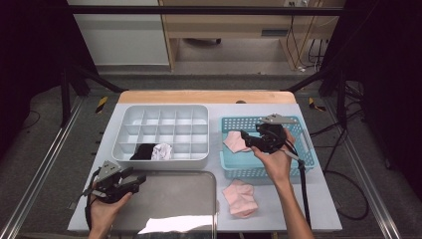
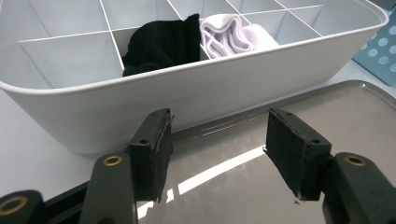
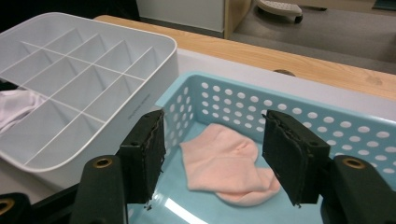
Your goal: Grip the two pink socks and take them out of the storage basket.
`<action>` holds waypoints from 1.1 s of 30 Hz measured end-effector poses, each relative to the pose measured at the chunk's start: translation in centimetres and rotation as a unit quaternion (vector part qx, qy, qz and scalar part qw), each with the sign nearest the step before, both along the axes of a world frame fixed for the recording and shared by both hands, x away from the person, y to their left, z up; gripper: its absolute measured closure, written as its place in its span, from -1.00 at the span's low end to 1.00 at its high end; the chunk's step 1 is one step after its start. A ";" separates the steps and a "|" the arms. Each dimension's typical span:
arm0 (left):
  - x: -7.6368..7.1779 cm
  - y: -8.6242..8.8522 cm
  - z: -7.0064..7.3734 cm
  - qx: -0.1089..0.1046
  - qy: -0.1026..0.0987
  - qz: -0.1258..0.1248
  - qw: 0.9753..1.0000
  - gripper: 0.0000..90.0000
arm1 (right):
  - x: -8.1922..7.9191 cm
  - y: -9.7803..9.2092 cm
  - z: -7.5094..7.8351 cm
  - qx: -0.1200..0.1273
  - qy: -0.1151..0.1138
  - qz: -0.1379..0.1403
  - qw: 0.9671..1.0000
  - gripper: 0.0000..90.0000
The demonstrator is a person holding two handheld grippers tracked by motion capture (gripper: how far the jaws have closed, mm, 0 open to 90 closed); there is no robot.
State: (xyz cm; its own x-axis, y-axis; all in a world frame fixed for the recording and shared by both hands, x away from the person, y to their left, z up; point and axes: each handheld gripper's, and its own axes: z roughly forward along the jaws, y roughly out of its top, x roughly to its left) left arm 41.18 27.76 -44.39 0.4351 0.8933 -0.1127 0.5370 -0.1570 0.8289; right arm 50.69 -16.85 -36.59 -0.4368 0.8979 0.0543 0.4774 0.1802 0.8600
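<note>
My table point(image 1: 318, 199) carried a white divided box point(image 1: 161, 130), a blue basket point(image 1: 268, 149), a metal tray point(image 1: 169, 199) and a pink sock point(image 1: 240, 197).

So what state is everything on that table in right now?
Left gripper: open, empty, above grey metal tray.
Right gripper: open, over pink sock in blue perforated basket.
White divided organiser: holds black sock, white sock.
Second pink sock: on table.

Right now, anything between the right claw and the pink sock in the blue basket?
Nothing. In the right gripper view the open right claw hangs above the pink sock, which lies on the blue basket floor, with bare air between them.
</note>
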 end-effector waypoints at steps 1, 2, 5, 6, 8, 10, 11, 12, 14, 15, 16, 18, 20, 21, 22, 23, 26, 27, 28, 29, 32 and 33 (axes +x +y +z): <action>0.0 0.0 0.0 0.001 0.001 0.000 1.000 -0.12 | 0.3 0.0 0.0 0.000 0.001 -0.002 1.000 -0.12; 0.0 0.0 0.0 0.002 0.000 -0.001 1.000 -0.12 | 1.1 0.0 0.2 -0.001 0.004 -0.007 1.000 -0.11; -0.1 0.0 0.0 0.004 -0.001 -0.002 1.000 -0.12 | 1.7 0.1 0.3 -0.005 0.004 -0.009 1.000 -0.11; -0.1 0.0 0.0 0.004 -0.002 -0.001 1.000 -0.12 | 2.3 0.3 0.4 -0.003 0.002 -0.013 1.000 -0.10; -0.1 0.0 0.0 0.005 -0.002 -0.001 1.000 -0.12 | 3.1 0.4 0.3 0.002 0.003 -0.011 1.000 -0.09; -0.1 0.0 0.0 0.004 -0.003 0.000 1.000 -0.12 | 3.4 0.5 0.2 -0.001 0.005 -0.012 1.000 -0.09; -0.1 0.1 0.1 0.003 -0.004 0.000 1.000 -0.12 | 3.8 0.6 0.0 -0.004 0.006 -0.014 1.000 -0.09; -0.1 0.1 0.1 0.002 -0.003 0.001 1.000 -0.12 | 4.4 0.8 -0.4 -0.008 0.011 -0.016 1.000 -0.09; -0.1 0.1 0.1 0.002 -0.003 0.001 1.000 -0.12 | 4.7 0.8 -0.7 -0.012 0.012 -0.014 1.000 -0.07; -0.1 0.2 0.1 0.002 -0.003 0.000 1.000 -0.12 | 5.2 1.0 -1.3 -0.017 0.021 -0.013 1.000 -0.05; -0.1 0.2 0.1 0.002 -0.003 0.000 1.000 -0.12 | 5.2 1.0 -1.3 -0.017 0.021 -0.013 1.000 -0.05; -0.1 0.1 0.1 0.001 -0.004 0.000 1.000 -0.12 | 5.8 1.1 -2.2 -0.023 0.033 -0.013 0.999 0.00; -0.1 0.1 0.1 0.001 -0.004 0.001 1.000 -0.12 | 6.1 1.2 -2.7 -0.028 0.042 -0.016 0.999 0.01; -0.1 0.1 0.1 0.001 -0.004 0.001 1.000 -0.12 | 6.1 1.2 -2.7 -0.028 0.042 -0.016 0.999 0.01; -0.2 0.2 0.1 0.001 -0.005 0.001 1.000 -0.12 | 6.4 1.3 -3.1 -0.032 0.048 -0.015 0.998 0.01; -0.2 0.2 0.1 0.002 -0.005 0.001 1.000 -0.12 | 6.5 1.3 -3.3 -0.033 0.050 -0.016 0.998 0.01; -0.2 0.2 0.1 0.001 -0.005 0.001 1.000 -0.12 | 6.9 1.1 -4.1 -0.033 0.059 -0.020 0.998 0.02; -0.1 0.1 0.1 0.000 -0.005 0.001 1.000 -0.12 | 7.0 1.0 -4.5 -0.033 0.064 -0.023 0.997 0.03; -0.1 0.1 0.2 0.001 -0.005 0.000 1.000 -0.12 | 7.1 0.9 -4.8 -0.034 0.069 -0.024 0.997 0.03; -0.1 0.1 0.2 0.001 -0.005 0.000 1.000 -0.12 | 7.2 0.7 -5.2 -0.034 0.077 -0.026 0.996 0.03; -0.1 0.2 0.2 0.000 -0.005 0.001 1.000 -0.12 | 7.6 0.5 -6.0 -0.042 0.091 -0.028 0.995 0.04; -0.1 0.2 0.2 0.000 -0.005 0.002 1.000 -0.12 | 7.7 0.5 -6.3 -0.047 0.095 -0.028 0.994 0.04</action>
